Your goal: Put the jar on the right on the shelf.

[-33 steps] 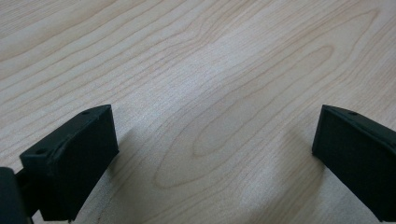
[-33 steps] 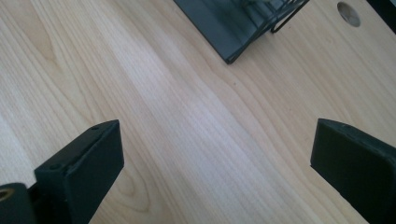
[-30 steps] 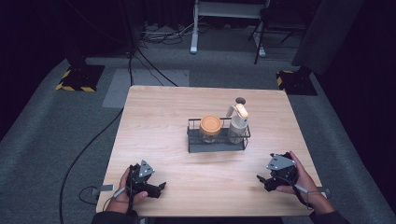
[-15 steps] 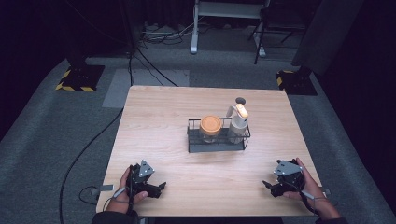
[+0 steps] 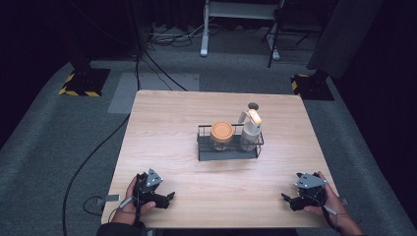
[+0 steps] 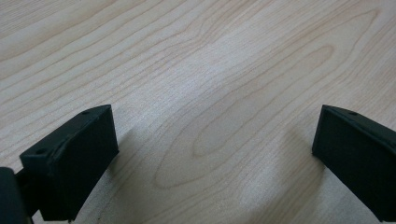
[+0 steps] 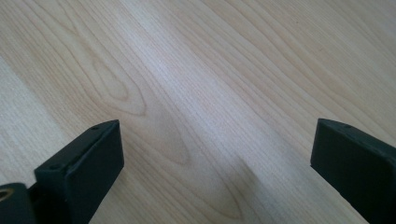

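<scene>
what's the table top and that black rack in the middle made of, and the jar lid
Table: pale wood or wood-look laminate, matt, with clear grain rings. Rack: likely thin black metal wire, since it looks see-through between bars. Jar lid: orange, smooth, probably plastic; too small to be sure.

Rack (image 5: 229, 153) at mid-table (image 5: 162, 123), jar (image 5: 222, 134) in its left part, pump bottle (image 5: 251, 129) in its right; left gripper (image 5: 164, 197) near front-left corner, right gripper (image 5: 289, 199) near front-right corner
</scene>
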